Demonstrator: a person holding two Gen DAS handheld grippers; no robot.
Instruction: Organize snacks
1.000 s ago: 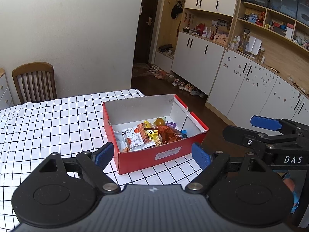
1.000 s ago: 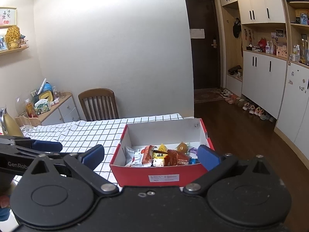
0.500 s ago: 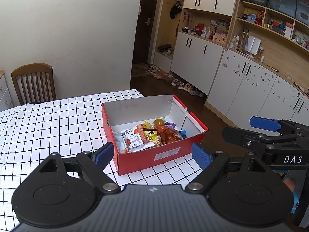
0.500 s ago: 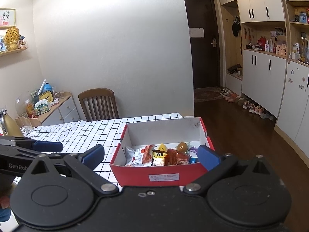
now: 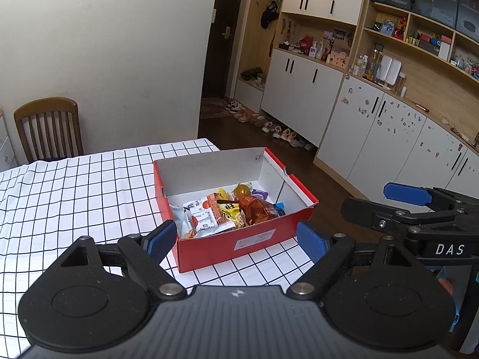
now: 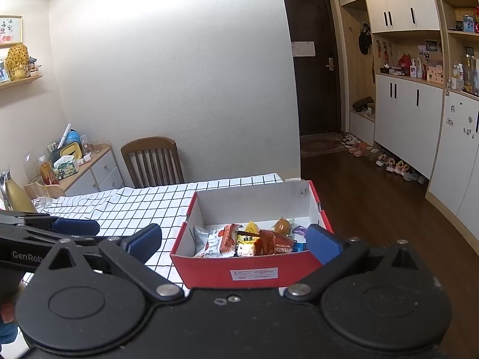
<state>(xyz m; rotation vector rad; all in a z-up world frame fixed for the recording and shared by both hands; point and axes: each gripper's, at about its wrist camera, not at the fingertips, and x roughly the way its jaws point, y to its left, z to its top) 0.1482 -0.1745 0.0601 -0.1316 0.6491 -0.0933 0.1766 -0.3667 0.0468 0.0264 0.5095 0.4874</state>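
A red cardboard box with a white inside sits at the right end of a checked tablecloth. Several snack packets lie heaped in its near half; the far half is bare. My left gripper hovers in front of the box, open, its blue pads wide apart and nothing between them. My right gripper hangs open before the same red box, empty too. In each wrist view the other gripper shows at the side: the right one and the left one.
A wooden chair stands at the table's far side against the white wall. A low sideboard with clutter is at the left. White cabinets and a row of shoes line the right; the table's right edge drops to dark floor.
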